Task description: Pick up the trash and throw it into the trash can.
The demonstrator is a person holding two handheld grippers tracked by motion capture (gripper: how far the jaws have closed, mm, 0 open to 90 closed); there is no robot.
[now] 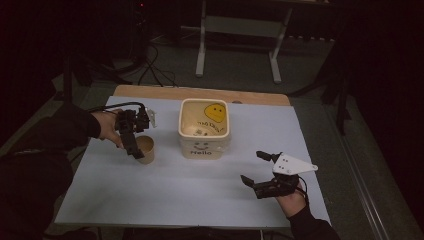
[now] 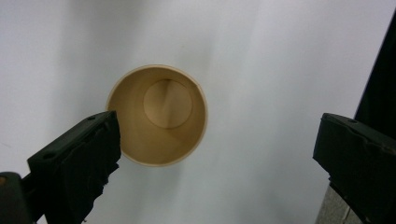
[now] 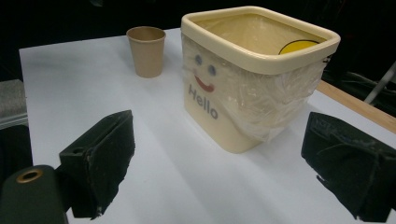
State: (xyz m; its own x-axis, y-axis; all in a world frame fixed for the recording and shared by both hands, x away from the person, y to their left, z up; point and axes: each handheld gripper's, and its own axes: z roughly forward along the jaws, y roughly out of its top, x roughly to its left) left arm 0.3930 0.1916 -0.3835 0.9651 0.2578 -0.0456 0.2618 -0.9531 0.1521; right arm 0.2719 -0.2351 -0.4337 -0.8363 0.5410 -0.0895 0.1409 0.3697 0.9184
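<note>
High view, table: I see a white sheet (image 1: 175,190) over a wooden top, dark room around it.
High view, paper cup: my tan paper cup (image 1: 145,149) stands upright at about 9 o'clock from the tub, near it but apart.
High view, tub: a cream square tub (image 1: 204,129) sits near the sheet's centre, "Hello" and a smile on its near wall, a yellow smiley inside.
High view, left gripper: my left gripper (image 1: 137,131) hangs right over the cup, tilted down; from here I cannot tell whether it touches the rim.
High view, right gripper: my right gripper (image 1: 254,168) hovers at 5 o'clock from the tub, well apart from it, jaws spread, holding nothing.

Left gripper view, cup: I look straight down into the cup (image 2: 157,115): round thin rim, plain tan inside, flat round bottom, nothing in it.
Left gripper view, jaws: wide apart; the left one overlaps the cup's rim at 8 o'clock, the other is well clear at 3 o'clock.

Right gripper view, tub: the tub (image 3: 254,79) has a thick rounded rim and a crinkled clear plastic liner folded over its walls.
Right gripper view, cup: the cup (image 3: 146,51) is at 10 o'clock from the tub, tapered, unmarked.
Right gripper view, jaws: wide apart, empty.
</note>
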